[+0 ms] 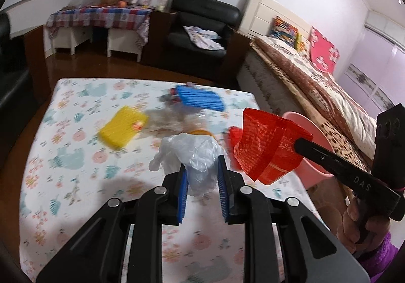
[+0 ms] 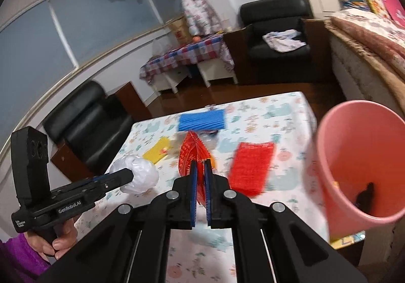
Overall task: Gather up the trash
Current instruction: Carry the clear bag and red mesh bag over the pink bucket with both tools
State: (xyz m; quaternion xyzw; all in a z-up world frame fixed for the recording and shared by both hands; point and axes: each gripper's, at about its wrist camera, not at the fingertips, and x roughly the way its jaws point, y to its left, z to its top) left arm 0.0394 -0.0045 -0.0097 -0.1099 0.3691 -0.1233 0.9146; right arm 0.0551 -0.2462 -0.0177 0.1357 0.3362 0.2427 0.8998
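Observation:
My left gripper [image 1: 202,164] is shut on a crumpled clear plastic bag [image 1: 195,154] and holds it above the table; it also shows in the right wrist view [image 2: 138,174]. My right gripper [image 2: 200,166] is shut on a red snack wrapper [image 2: 192,154], held in the air; in the left wrist view the wrapper [image 1: 263,146] hangs just left of the pink bin [image 1: 314,136]. The pink bin [image 2: 354,156] stands at the table's right edge with dark trash inside.
On the patterned tablecloth [image 1: 76,156] lie a yellow ribbed sponge [image 1: 121,128], a blue one [image 1: 200,99] and a red one [image 2: 250,166], with small blurred litter between them. A bed [image 1: 316,85] is right, a black armchair [image 1: 200,29] behind.

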